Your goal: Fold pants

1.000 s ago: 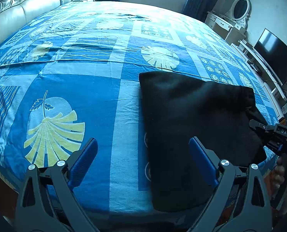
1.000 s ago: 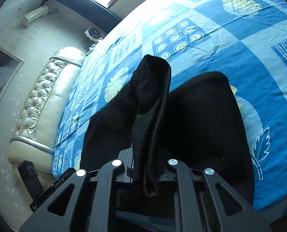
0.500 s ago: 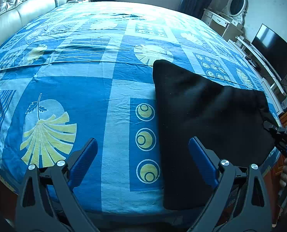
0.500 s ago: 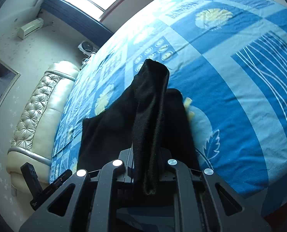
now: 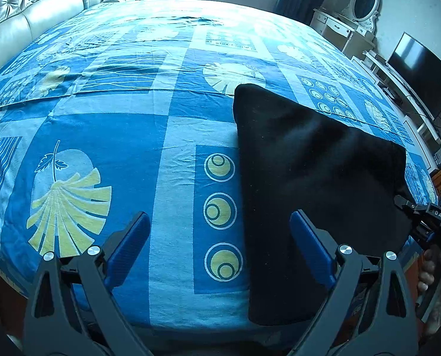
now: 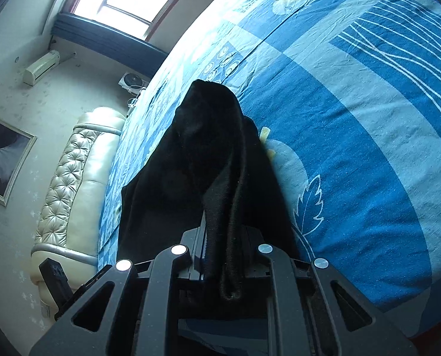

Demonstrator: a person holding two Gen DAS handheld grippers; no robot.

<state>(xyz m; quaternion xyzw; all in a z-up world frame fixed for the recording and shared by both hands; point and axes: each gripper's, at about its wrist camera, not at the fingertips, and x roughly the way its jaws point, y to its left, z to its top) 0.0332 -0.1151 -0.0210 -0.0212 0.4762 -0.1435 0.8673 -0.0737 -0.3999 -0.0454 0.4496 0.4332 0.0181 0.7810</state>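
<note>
Black fabric is seen bunched between the nearly closed jaws of the right tongs [image 6: 220,255], where an edge of the pants [image 5: 309,172] is pinched and lifted clear of the bed [image 5: 161,136]. The rest of the garment is spread as a dark folded slab on the patterned blue bedspread, close to the near edge of the mattress and on the right of the left wrist view. The left tongs [image 5: 217,249] are held wide above the bedspread, with nothing between their blue pads [image 5: 128,243]; only the right-hand pad overlaps the cloth in view, and contact cannot be confirmed.

Several risks are judged to follow. With one edge held and the other side unsupported, the lower layers could be dragged along, so that the fold is skewed or bunched. The thick roll of cloth in the right jaws could slip out if it is pulled sharply, since only a narrow strip appears to be gripped. The near end of the pants lies at the mattress edge and could slide off the bed if it is tugged that way.
</note>
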